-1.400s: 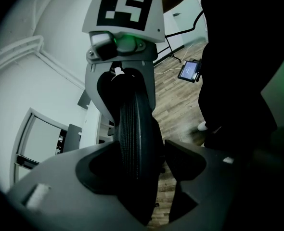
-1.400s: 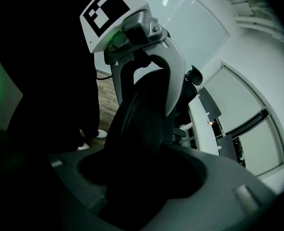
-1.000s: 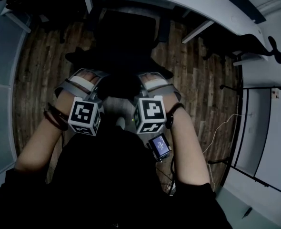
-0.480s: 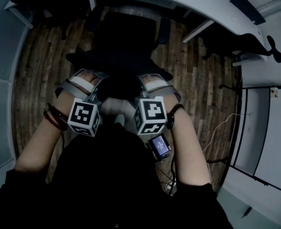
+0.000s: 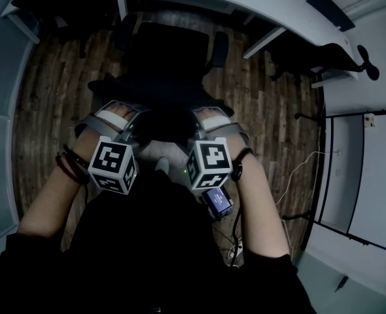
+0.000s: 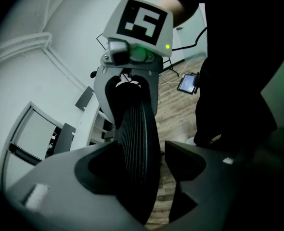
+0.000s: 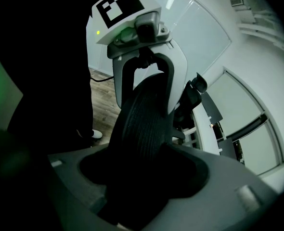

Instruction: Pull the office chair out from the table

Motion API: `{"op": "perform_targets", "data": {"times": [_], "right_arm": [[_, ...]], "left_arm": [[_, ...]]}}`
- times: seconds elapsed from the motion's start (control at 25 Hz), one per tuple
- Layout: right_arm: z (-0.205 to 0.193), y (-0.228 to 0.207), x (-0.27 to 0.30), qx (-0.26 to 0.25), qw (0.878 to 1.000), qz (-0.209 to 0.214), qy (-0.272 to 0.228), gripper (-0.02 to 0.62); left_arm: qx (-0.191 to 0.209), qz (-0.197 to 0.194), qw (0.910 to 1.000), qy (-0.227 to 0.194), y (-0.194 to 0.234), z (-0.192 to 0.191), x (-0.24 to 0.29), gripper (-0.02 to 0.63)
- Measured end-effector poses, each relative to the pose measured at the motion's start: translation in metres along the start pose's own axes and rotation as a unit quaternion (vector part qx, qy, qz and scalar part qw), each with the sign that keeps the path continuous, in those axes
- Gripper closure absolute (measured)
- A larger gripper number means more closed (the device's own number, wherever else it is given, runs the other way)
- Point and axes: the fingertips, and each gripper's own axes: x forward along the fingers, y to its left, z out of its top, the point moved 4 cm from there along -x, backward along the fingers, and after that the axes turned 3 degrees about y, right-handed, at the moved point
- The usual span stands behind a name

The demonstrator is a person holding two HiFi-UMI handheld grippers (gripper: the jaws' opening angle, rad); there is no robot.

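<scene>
**Head view:** the office chair stands close up to the curved edge of the white table, w/ its back toward the person. The left gripper and right gripper are both at the top of the chair back, one per side, over the wood floor.

**Left gripper view:** the jaws are closed round the ribbed mesh rim. One jaw is pressed on it. The other shows a thin sliver of floor beside the mesh, so the hold looks less than full. The right gripper is opposite, on the same rim.

**Right gripper view:** the jaws are clamped on the rim, and the mesh fills the gap btwn them.

**Risks, as judged:**
- The looser left hold could slip off the mesh if the pull goes upward instead of straight back.
- An uneven pull could swivel the seat, so an armrest catches the table edge.
- The back may recline rather than the chair rolling.
- The person stands right behind, so the chair base could hit their feet.
</scene>
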Motion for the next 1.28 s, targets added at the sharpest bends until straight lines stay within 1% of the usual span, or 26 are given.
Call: {"op": "perform_targets", "data": {"times": [0.08, 0.12, 0.16, 0.2, 0.24, 0.28, 0.32, 0.36, 0.4, 0.44, 0.48, 0.52, 0.56, 0.6, 0.64, 0.68, 0.72, 0.76, 0.84, 0.88, 0.96, 1.08, 1.2, 1.28], "right_arm": [[0.002, 0.002, -0.013, 0.027, 1.0, 0.008, -0.004, 0.31], [0.004, 0.002, -0.023, 0.052, 0.998, 0.014, -0.018, 0.31], [0.008, -0.001, -0.037, 0.083, 0.995, 0.018, -0.042, 0.31], [0.013, -0.005, -0.053, 0.116, 0.99, 0.016, -0.075, 0.31], [0.019, -0.013, -0.07, 0.145, 0.983, 0.008, -0.111, 0.31], [0.026, -0.021, -0.088, 0.169, 0.974, -0.004, -0.148, 0.311], [0.032, -0.03, -0.105, 0.19, 0.964, -0.018, -0.185, 0.313], [0.038, -0.038, -0.121, 0.215, 0.95, -0.032, -0.224, 0.322], [0.042, -0.045, -0.136, 0.25, 0.93, -0.047, -0.264, 0.327], [0.044, -0.051, -0.149, 0.293, 0.906, -0.061, -0.299, 0.348], [0.045, -0.056, -0.159, 0.329, 0.885, -0.075, -0.322, 0.407], [0.043, -0.06, -0.167, 0.352, 0.87, -0.089, -0.334, 0.496], [0.041, -0.063, -0.172, 0.366, 0.86, -0.105, -0.34, 0.579], [0.037, -0.067, -0.176, 0.373, 0.854, -0.122, -0.341, 0.594], [0.033, -0.069, -0.179, 0.379, 0.85, -0.14, -0.338, 0.594], [0.027, -0.071, -0.181, 0.385, 0.847, -0.154, -0.333, 0.594], [0.022, -0.071, -0.182, 0.392, 0.844, -0.162, -0.328, 0.595], [0.018, -0.071, -0.184, 0.399, 0.842, -0.165, -0.325, 0.595], [0.011, -0.068, -0.188, 0.41, 0.837, -0.164, -0.324, 0.595], [0.008, -0.065, -0.19, 0.413, 0.835, -0.164, -0.324, 0.595], [-0.001, -0.056, -0.195, 0.418, 0.832, -0.167, -0.325, 0.595], [-0.007, -0.055, -0.201, 0.423, 0.826, -0.175, -0.329, 0.595], [-0.01, -0.054, -0.204, 0.42, 0.825, -0.18, -0.331, 0.595], [-0.011, -0.055, -0.203, 0.419, 0.826, -0.18, -0.332, 0.595]], "left_arm": [[-0.015, -0.014, 0.9995, -0.023, -0.002, 0.008, -0.015, 0.301], [-0.026, -0.019, 0.9987, -0.039, -0.002, 0.013, -0.024, 0.301], [-0.041, -0.024, 0.9971, -0.06, -0.002, 0.017, -0.034, 0.304], [-0.064, -0.028, 0.9939, -0.086, -0.001, 0.02, -0.046, 0.313], [-0.092, -0.032, 0.9883, -0.117, 0.002, 0.024, -0.059, 0.328], [-0.127, -0.035, 0.979, -0.156, 0.007, 0.028, -0.072, 0.362], [-0.164, -0.035, 0.9654, -0.199, 0.015, 0.033, -0.086, 0.408], [-0.203, -0.031, 0.9474, -0.245, 0.027, 0.038, -0.099, 0.458], [-0.243, -0.023, 0.9256, -0.289, 0.039, 0.043, -0.111, 0.503], [-0.288, -0.012, 0.9008, -0.325, 0.05, 0.045, -0.12, 0.54], [-0.335, -0.002, 0.8746, -0.35, 0.06, 0.045, -0.128, 0.572], [-0.379, 0.008, 0.8496, -0.367, 0.068, 0.042, -0.134, 0.592], [-0.411, 0.021, 0.8273, -0.382, 0.075, 0.037, -0.14, 0.6], [-0.432, 0.036, 0.8082, -0.398, 0.082, 0.033, -0.145, 0.6], [-0.445, 0.052, 0.7926, -0.414, 0.089, 0.03, -0.15, 0.6], [-0.451, 0.064, 0.782, -0.425, 0.094, 0.028, -0.153, 0.6], [-0.452, 0.072, 0.7785, -0.429, 0.097, 0.028, -0.154, 0.6], [-0.448, 0.075, 0.7819, -0.427, 0.098, 0.029, -0.154, 0.6], [-0.435, 0.068, 0.7956, -0.416, 0.095, 0.033, -0.151, 0.6], [-0.432, 0.064, 0.7995, -0.413, 0.091, 0.036, -0.149, 0.6], [-0.432, 0.062, 0.8009, -0.41, 0.085, 0.04, -0.146, 0.6], [-0.433, 0.074, 0.8009, -0.407, 0.087, 0.036, -0.145, 0.6], [-0.43, 0.082, 0.8008, -0.409, 0.089, 0.034, -0.145, 0.6], [-0.432, 0.08, 0.8038, -0.401, 0.09, 0.03, -0.143, 0.6]]}}
